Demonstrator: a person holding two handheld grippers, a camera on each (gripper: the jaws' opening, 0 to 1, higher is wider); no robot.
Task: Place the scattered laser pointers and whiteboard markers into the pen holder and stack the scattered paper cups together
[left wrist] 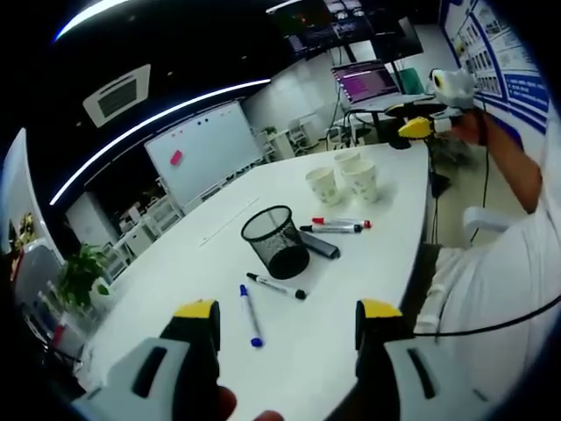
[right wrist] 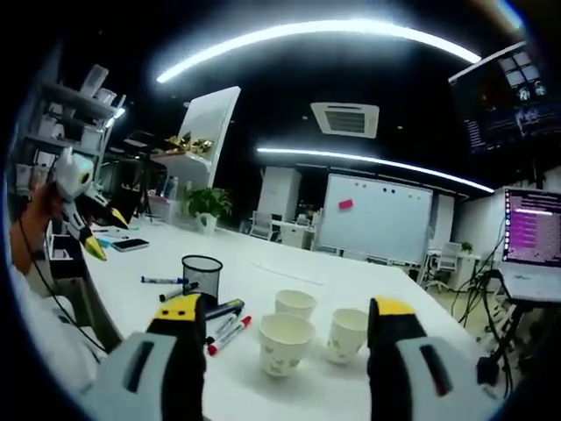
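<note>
Both tools spread and empty; left gripper view shows pen holder [left wrist: 275, 240] upright, right gripper view a phone [right wrist: 130, 245].

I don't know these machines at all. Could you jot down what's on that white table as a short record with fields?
surface: white table
pen holder: black mesh cup, upright, looks empty
markers: blue-capped, black-capped, a red-capped and a black-capped one lying side by side
dark flat object: beside the holder, possibly a laser pointer
paper cups: three, upright, unstacked
left gripper: open, empty
right gripper: open, empty
</note>
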